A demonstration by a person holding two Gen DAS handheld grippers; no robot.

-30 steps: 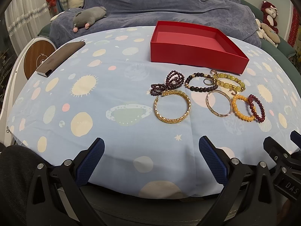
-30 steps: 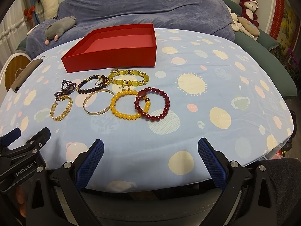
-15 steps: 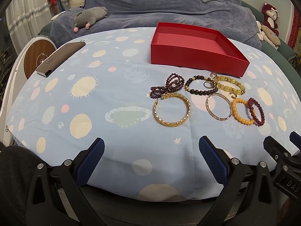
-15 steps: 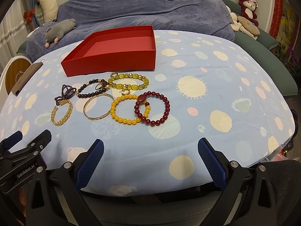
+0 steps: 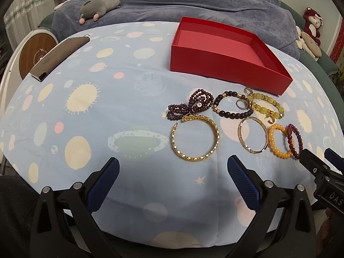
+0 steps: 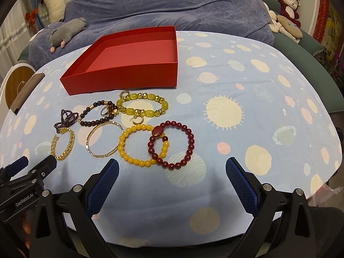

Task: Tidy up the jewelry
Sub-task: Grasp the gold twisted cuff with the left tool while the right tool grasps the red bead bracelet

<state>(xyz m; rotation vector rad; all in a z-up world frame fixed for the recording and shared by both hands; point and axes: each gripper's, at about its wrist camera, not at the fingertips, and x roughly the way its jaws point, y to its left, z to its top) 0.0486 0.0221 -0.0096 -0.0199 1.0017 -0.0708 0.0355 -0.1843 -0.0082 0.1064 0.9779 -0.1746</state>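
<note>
Both grippers, left (image 5: 173, 178) and right (image 6: 172, 178), gape wide with nothing in them. Glossy beaded bracelets (image 6: 171, 147) and a woven gold bangle (image 5: 195, 138) sit by a matte red cardboard box (image 6: 126, 76).

Our left gripper (image 5: 173, 179) hangs with its jaws spread wide and nothing between them. Just ahead of our right finger (image 5: 244, 181) lies the gold chain bangle (image 5: 195, 138) — the purple bead strand (image 5: 191, 105) touches its far edge. Off to the right of that finger sit the thin metal bangle (image 5: 252, 137) and the yellow bead bracelet (image 5: 278, 140), overlapped by the dark red bead bracelet (image 5: 295, 140). Farther ahead stands the red box (image 5: 223, 64), with nothing in it. Our right gripper (image 5: 322, 167) pokes in at the right edge.
</note>
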